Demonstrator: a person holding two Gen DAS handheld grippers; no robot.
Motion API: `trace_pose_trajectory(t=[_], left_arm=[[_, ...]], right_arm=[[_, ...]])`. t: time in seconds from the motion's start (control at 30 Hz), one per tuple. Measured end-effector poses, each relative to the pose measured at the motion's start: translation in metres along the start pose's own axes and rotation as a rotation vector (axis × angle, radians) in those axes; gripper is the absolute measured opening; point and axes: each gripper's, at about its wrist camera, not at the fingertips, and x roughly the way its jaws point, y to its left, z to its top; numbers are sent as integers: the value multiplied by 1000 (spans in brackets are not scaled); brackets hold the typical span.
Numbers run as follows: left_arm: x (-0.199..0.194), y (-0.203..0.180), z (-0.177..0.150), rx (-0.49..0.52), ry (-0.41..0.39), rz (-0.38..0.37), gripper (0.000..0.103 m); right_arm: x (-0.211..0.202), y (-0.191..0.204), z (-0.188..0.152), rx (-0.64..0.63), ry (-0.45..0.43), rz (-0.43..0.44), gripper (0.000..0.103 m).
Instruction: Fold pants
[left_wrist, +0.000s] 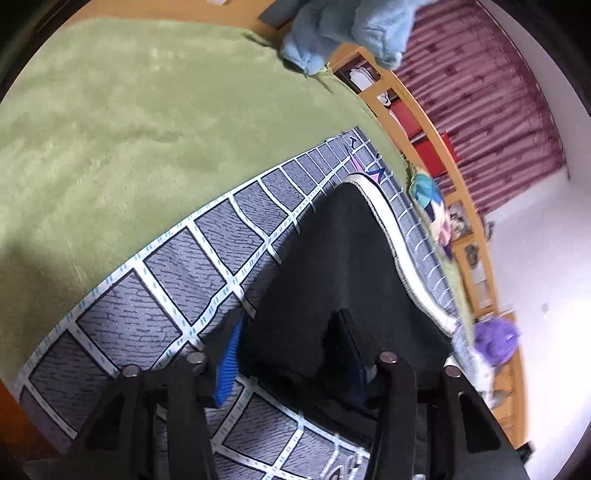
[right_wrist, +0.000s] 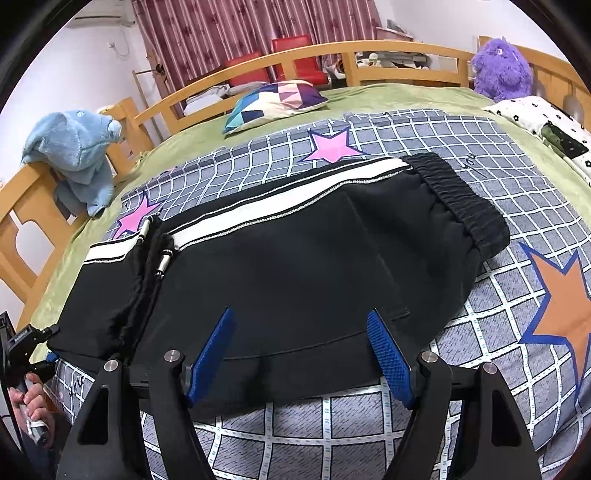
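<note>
Black pants (right_wrist: 295, 251) with a white side stripe (right_wrist: 280, 206) lie folded lengthwise on the checked sheet (right_wrist: 424, 140), with the elastic waistband (right_wrist: 461, 199) to the right. My right gripper (right_wrist: 301, 314) stands open over the near edge, and the cloth lies flat between its blue pads (right_wrist: 388, 358). My left gripper (left_wrist: 290, 317) is shut on the leg end of the pants (left_wrist: 332, 251), which bunches up between its fingers. In the right wrist view the left gripper (right_wrist: 48, 347) is at the far left corner, held by a hand (right_wrist: 29, 398).
A green blanket (left_wrist: 129, 129) covers the bed beyond the sheet. On it lie a patchwork pillow (right_wrist: 277, 99) and a flowered cloth (right_wrist: 546, 125). A wooden rail (right_wrist: 314, 55) rings the bed, with a blue plush (right_wrist: 77, 147) and a purple plush (right_wrist: 502, 70) against it.
</note>
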Motion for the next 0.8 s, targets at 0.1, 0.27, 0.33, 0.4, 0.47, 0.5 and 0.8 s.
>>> trace_pose_trajectory(t=[0.1, 0.27, 0.33, 0.4, 0.47, 0.5, 0.8], left_arm=[[-9, -10, -2, 57, -39, 12, 25], [-39, -84, -20, 373, -206, 164, 21], [-46, -120, -31, 475, -223, 165, 20], [-51, -153, -39, 505, -197, 88, 20], [-52, -184, -48, 547, -181, 41, 20], [-51, -202, -57, 593, -174, 25, 20], [0, -295, -179, 894, 93, -163, 14]], right_arm=[[2, -1, -2, 12, 7, 13, 71], [0, -4, -1, 7, 30, 41, 63], [-4, -8, -2, 16, 19, 53, 63], [-8, -15, -2, 28, 3, 46, 63], [-11, -27, -3, 52, -7, 31, 63], [-12, -35, -3, 74, -5, 32, 63], [-28, -95, -12, 221, -39, 31, 63]])
